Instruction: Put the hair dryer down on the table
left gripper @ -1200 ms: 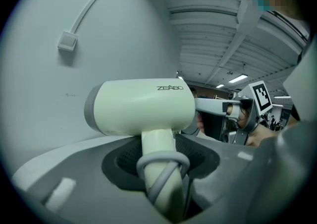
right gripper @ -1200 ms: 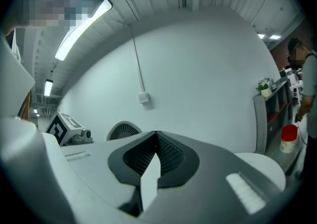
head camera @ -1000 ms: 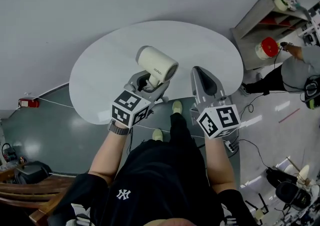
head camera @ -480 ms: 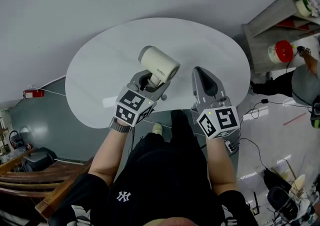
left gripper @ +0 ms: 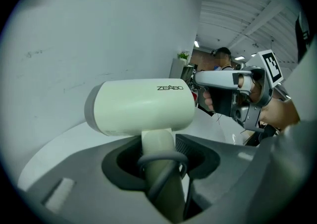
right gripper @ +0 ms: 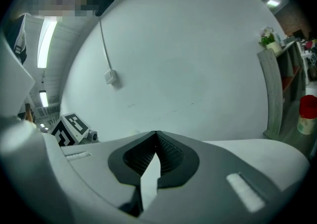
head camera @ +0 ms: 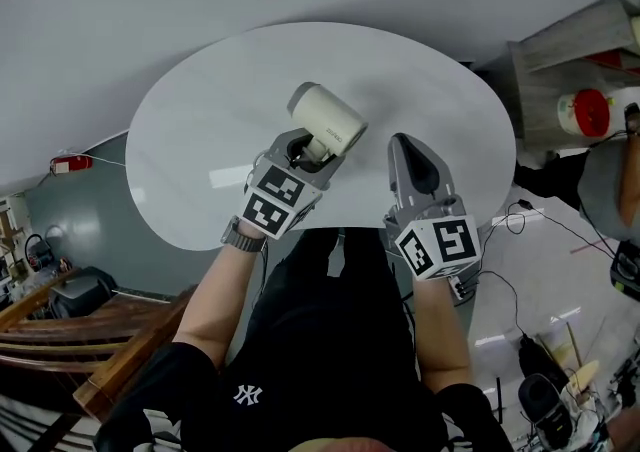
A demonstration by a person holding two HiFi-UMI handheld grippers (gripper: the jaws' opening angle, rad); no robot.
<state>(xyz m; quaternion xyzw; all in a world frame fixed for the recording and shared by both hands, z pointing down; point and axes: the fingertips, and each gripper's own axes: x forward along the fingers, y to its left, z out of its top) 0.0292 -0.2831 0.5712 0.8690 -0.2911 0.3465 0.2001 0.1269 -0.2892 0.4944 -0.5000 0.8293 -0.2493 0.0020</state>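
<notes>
Nearest the person, just over the table's point(head camera: 215, 110) near edge, the right tool point(head camera: 405, 146) is held with its jaws pressed together and nothing between them; its own view shows only the meeting tips against the bare table and wall. Beside it, a little further in over the table, the left tool point(head camera: 303, 152) pinches the dryer point(head camera: 328, 117) by its handle. The left gripper view shows the cream handle seated in the dark pads, with the grey cord point(left gripper: 161, 181) looped across the handle between the jaws. The barrel sits crosswise above the jaws, clear of the table, which shows pale beneath it; the dryer is in the air over the table's near middle, not yet set down. Off the table's far right side stands a shelf point(head camera: 580, 40), well apart from the work.

The main risk, as I judge it, is the cord: looped inside the grip, it could catch on a jaw as the tool lets go and drag the dryer sideways. The barrel is heavy next to the handle, so a release with the handle upright would likely tip it over or let it roll. Setting it too close to the table's near edge could let the hanging cord pull it off. The right tool is near enough to knock it.
</notes>
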